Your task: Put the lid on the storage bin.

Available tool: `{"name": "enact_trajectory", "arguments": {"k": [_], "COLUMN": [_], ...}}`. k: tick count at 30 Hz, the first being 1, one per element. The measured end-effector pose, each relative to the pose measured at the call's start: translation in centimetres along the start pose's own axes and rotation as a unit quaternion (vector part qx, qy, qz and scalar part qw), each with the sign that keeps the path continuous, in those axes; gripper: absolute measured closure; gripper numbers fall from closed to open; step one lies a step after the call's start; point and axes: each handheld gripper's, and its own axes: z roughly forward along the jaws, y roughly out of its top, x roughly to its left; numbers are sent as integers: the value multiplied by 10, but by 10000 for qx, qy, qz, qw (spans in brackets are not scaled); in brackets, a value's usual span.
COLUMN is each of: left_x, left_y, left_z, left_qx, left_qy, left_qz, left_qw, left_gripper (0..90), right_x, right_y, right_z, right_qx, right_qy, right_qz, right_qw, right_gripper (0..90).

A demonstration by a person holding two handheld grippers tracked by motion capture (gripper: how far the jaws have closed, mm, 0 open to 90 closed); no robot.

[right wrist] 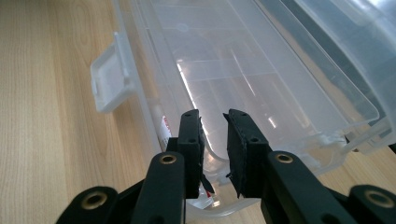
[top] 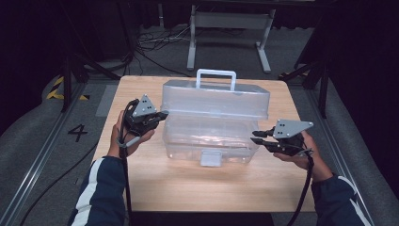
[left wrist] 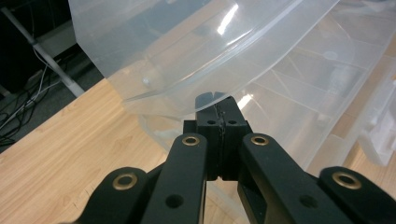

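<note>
Only readable writing: a "4" (top: 77,132) marked on the floor left of the table (top: 188,188). A red-and-white sticker on the box wall near the right jaws is too small to read. Clear plastic toolbox (top: 211,139) sits mid-table, lid (top: 216,96) raised with white handle (top: 216,75) on top, front latch (top: 211,158) hanging loose. Base looks empty, just moulded dividers. Left gripper (left wrist: 217,100) jaws closed together, tips at the lid's edge, nothing held. Right gripper (right wrist: 214,116) jaws slightly apart over the base rim, not clamping.
</note>
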Motion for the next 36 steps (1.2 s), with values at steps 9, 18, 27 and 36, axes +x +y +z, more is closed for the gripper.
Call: {"name": "enact_trajectory", "arguments": {"k": [9, 18, 27, 36], "left_x": [-1, -3, -6, -10], "left_y": [-8, -17, -21, -28], "left_z": [-3, -2, 1, -1], "left_qx": [13, 9, 19, 16], "left_qy": [12, -19, -29, -48], "left_qz": [-7, -35, -78, -103], "left_qw": [10000, 10000, 10000, 9999], "left_gripper": [900, 900, 900, 900], "right_x": [1, 4, 2, 0], "right_y": [-4, -9, -15, -16], "right_z": [-4, -10, -9, -9], "right_qx": [-109, -79, -1, 16], "right_qy": [-129, -211, -233, -245], "right_qz": [102, 166, 295, 350], "right_qw": [9998, 9996, 9993, 9991], "right_gripper": [745, 720, 695, 678]}}
